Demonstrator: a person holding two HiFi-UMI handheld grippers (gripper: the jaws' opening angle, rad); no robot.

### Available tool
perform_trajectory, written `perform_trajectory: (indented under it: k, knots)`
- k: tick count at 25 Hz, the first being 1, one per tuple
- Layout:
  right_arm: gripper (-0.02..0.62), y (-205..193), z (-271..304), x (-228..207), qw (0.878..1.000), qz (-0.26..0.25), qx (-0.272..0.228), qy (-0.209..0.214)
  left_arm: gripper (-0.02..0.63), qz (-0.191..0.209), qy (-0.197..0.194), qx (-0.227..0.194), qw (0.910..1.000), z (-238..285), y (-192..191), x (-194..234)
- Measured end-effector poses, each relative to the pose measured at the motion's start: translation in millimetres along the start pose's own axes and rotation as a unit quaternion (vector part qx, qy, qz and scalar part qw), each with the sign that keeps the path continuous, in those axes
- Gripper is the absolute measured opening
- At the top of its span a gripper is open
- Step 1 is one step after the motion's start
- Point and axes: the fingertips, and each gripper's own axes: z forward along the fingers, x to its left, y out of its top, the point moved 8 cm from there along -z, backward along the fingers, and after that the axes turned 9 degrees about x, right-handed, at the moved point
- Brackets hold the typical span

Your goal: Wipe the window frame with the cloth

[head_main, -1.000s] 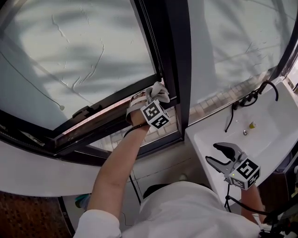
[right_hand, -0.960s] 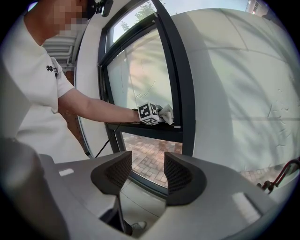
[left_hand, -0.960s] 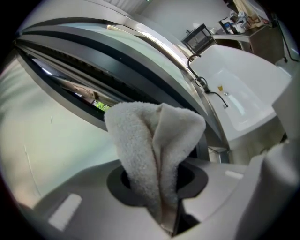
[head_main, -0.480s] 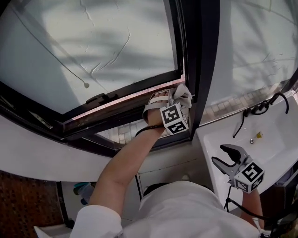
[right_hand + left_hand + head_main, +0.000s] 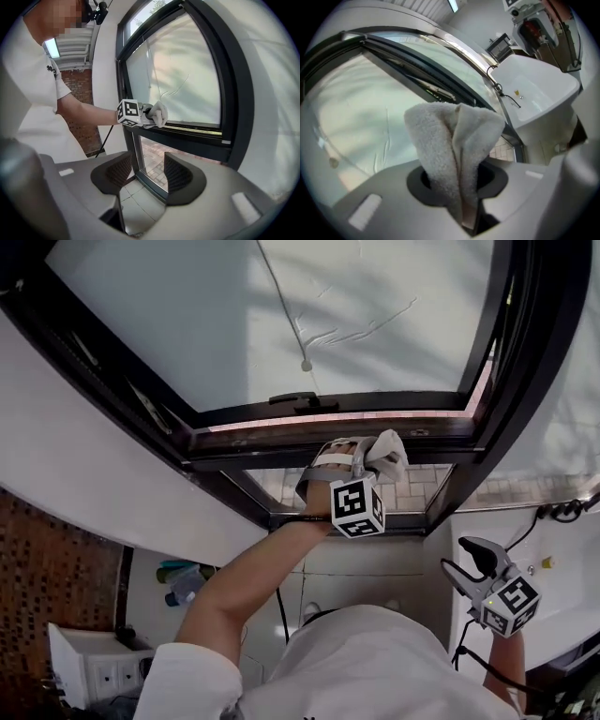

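We start with the window frame (image 5: 375, 432), a dark metal surround whose lower bar runs across the middle of the head view, with the frosted pane (image 5: 281, 324) above it. Our guess is that this lower bar is the stretch being wiped, since that is where the work sits. At the lower right is a white sink (image 5: 572, 606), well apart from the wiping and playing no part in it.

Our left gripper (image 5: 364, 463) is raised on an outstretched arm to the lower bar, near the right-hand corner. Its jaws are clamped tight on the cloth (image 5: 450, 150), a pale towel folded into a thick wad that sticks out past the jaw tips. We judge it is held that way so that soft fabric, not hard jaw, meets the frame. In the head view the wad lies against the bar or just short of it; we cannot tell which.

Our right gripper (image 5: 466, 561) hangs low by the sink, jaws moderately apart with nothing between them, seemingly parked out of the way because one arm is enough for this job.
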Motion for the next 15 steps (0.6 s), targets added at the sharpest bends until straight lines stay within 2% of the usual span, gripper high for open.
perform_trajectory:
  k: [8, 15]
  knots:
    - [0.218, 43.1, 72.2, 68.1, 0.999, -0.031, 0.008, 0.026, 0.132, -0.033, 0.042, 0.058, 0.9969, -55.3, -169.1, 34.7]
    - [0.216, 69.3, 118.0, 121.2, 0.999, -0.040, 0.014, 0.025, 0.132, -0.058, 0.070, 0.114, 0.9893, -75.4, -305.9, 66.8]
